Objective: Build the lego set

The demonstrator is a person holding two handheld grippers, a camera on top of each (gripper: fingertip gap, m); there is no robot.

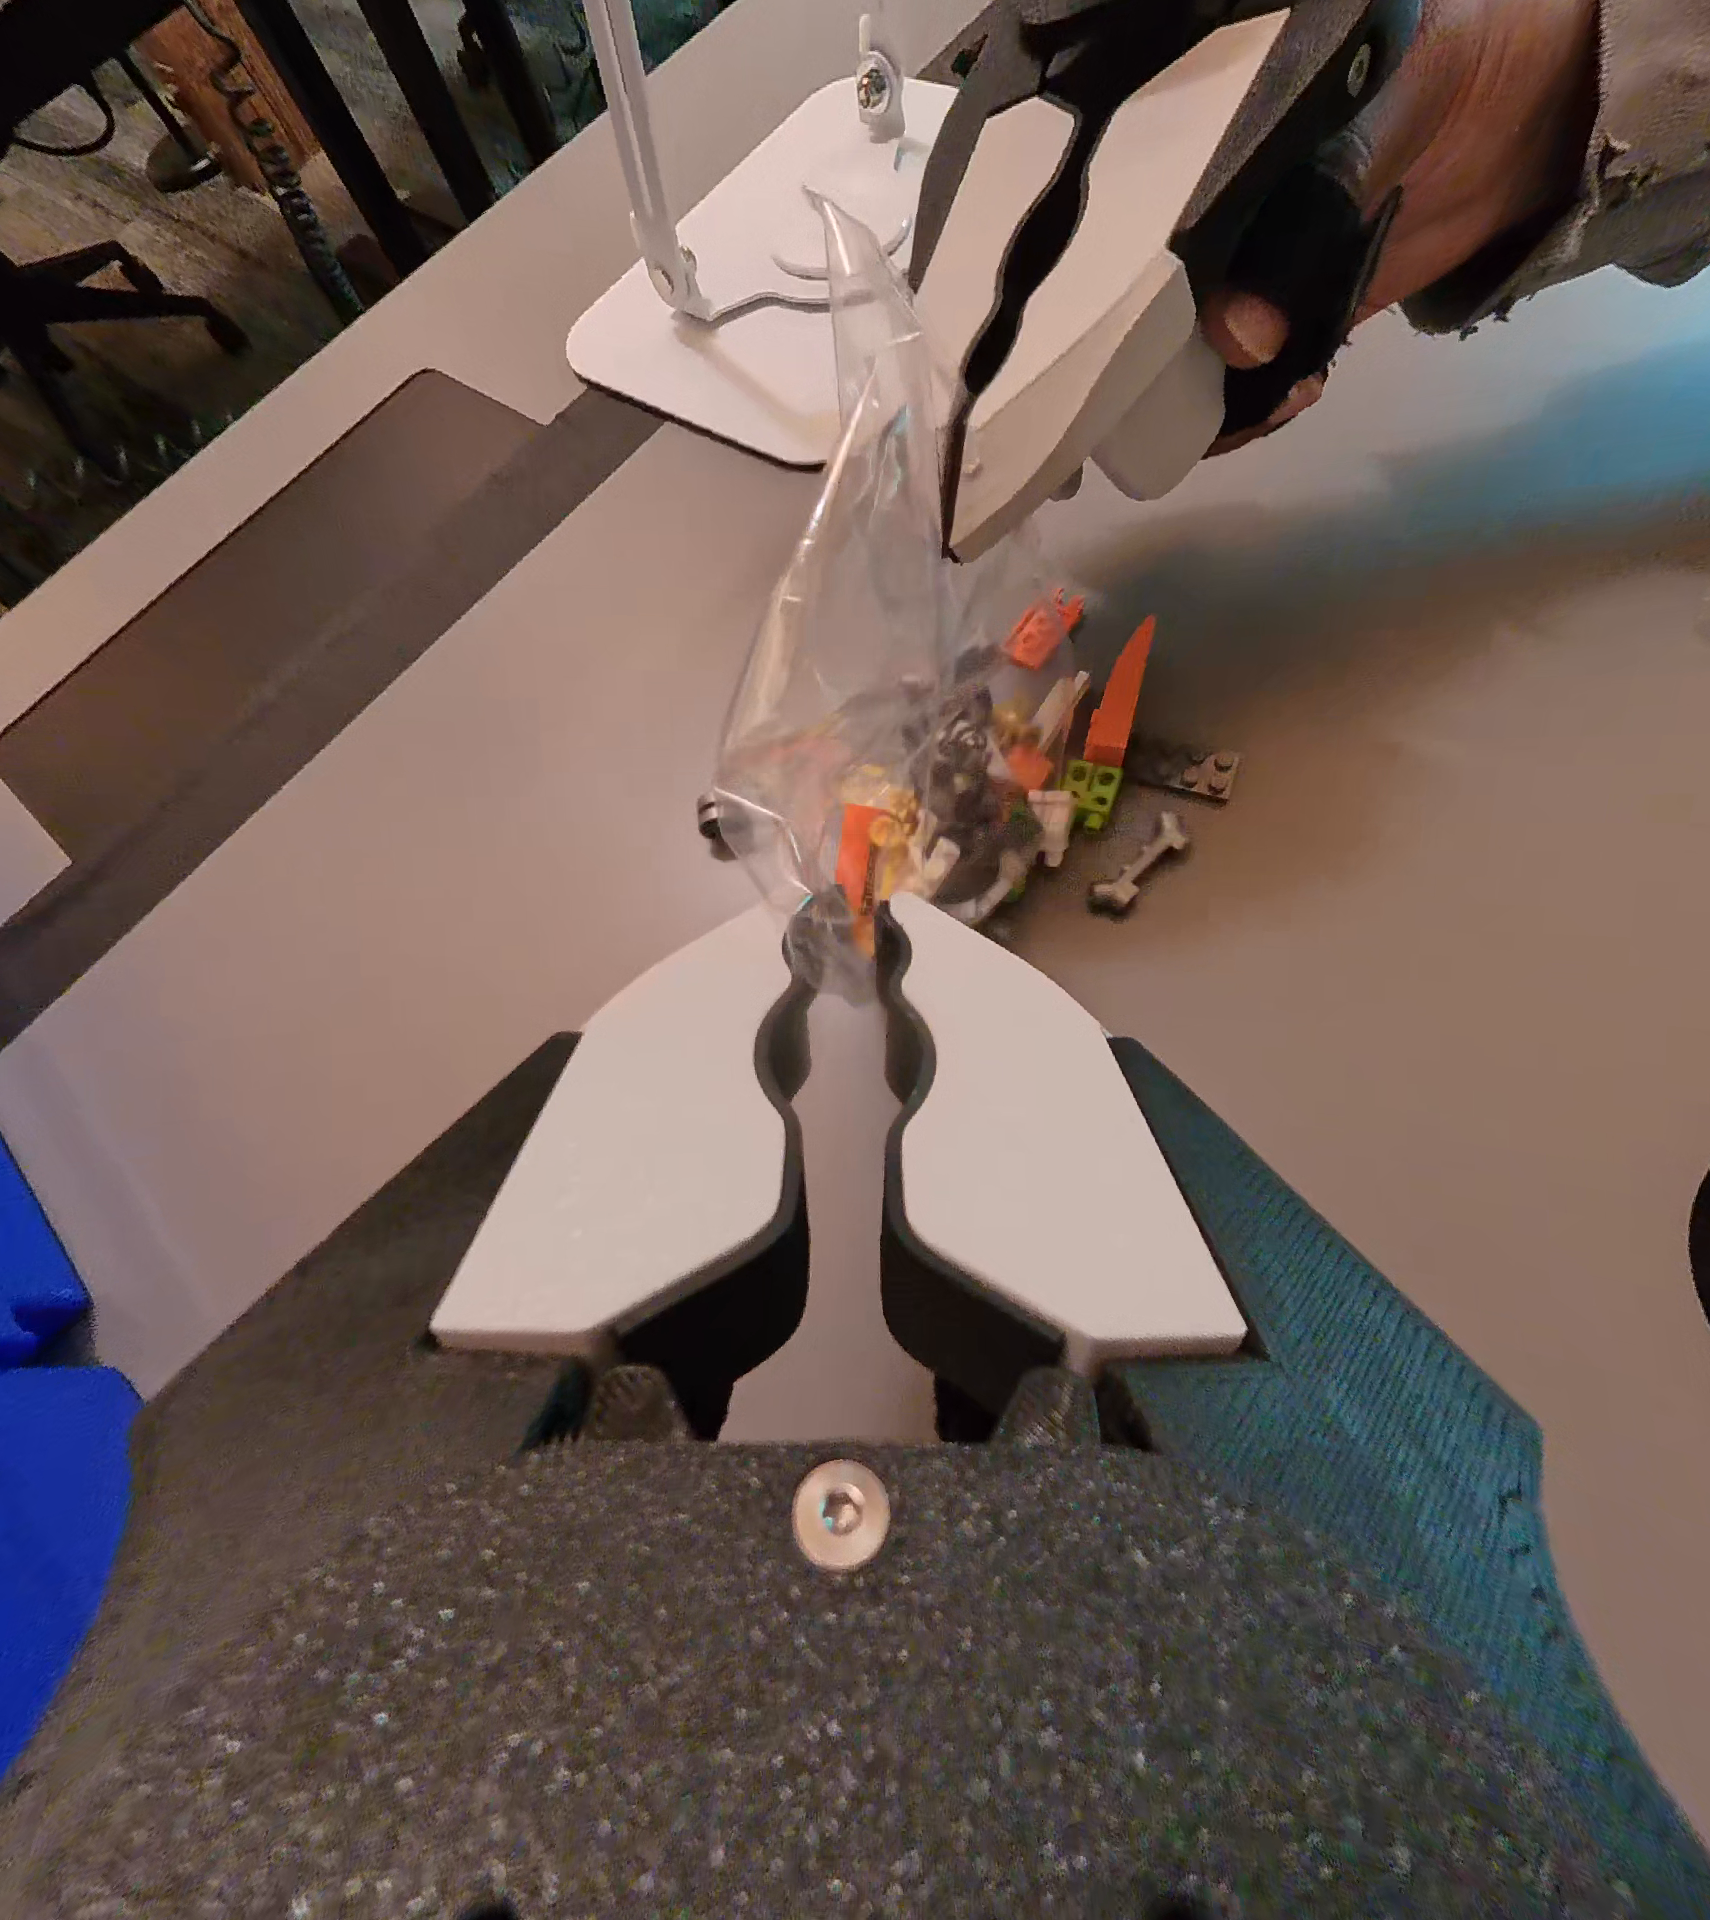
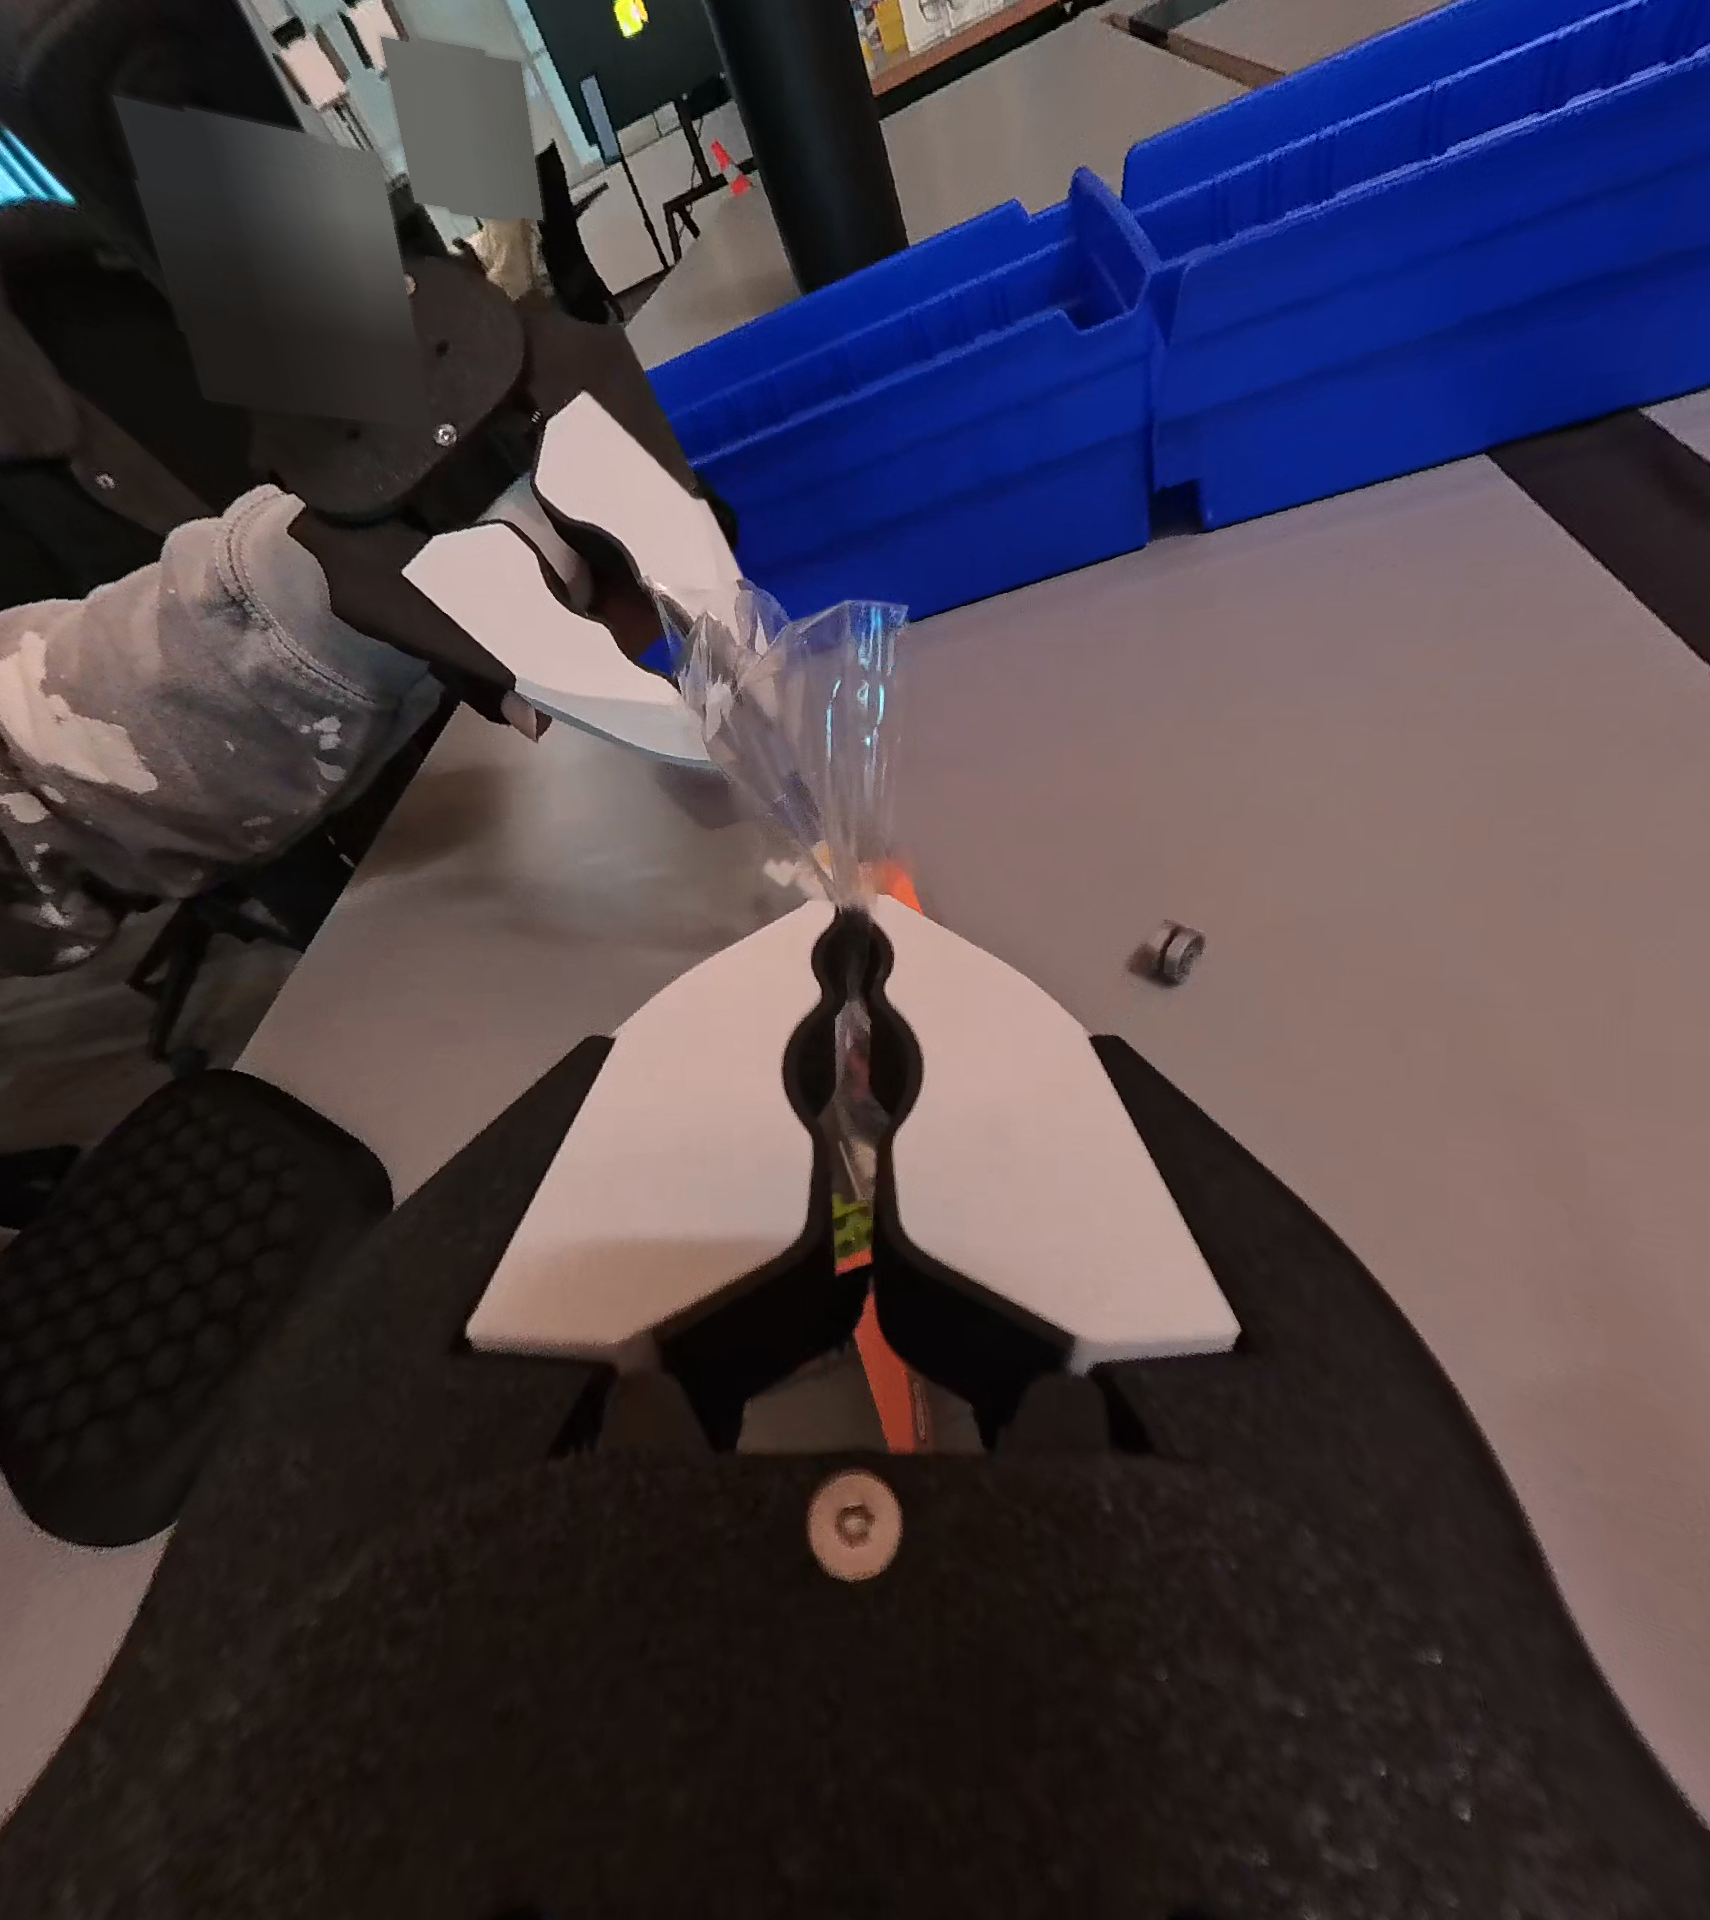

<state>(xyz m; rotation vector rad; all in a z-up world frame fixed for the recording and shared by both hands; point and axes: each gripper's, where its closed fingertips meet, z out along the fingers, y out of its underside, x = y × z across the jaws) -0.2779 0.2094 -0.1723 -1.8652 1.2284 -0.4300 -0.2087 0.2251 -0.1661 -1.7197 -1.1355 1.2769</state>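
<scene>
Holding bag (image 1: 872,727) taut over table (image 1: 1402,1039): left gripper (image 1: 846,935) pinches one end, right gripper (image 2: 856,920) clamps other. Few bricks (image 1: 1105,743) spilled, most seemingly inside. Nothing assembled yet; emptying, building all ahead.

I work in what looks like an open office or a lab space, not a home. My counter (image 1: 1453,1039) is a wide grey desk with a cut-out slot at its far edge. On it stand blue plastic storage bins (image 2: 1246,343) and the white base of a stand (image 1: 726,343). Behind the counter I see the dark legs of an office chair (image 1: 51,281) on a carpet floor. Farther away there are a black pillar (image 2: 809,135), more tables and a dark screen (image 2: 664,52).
</scene>
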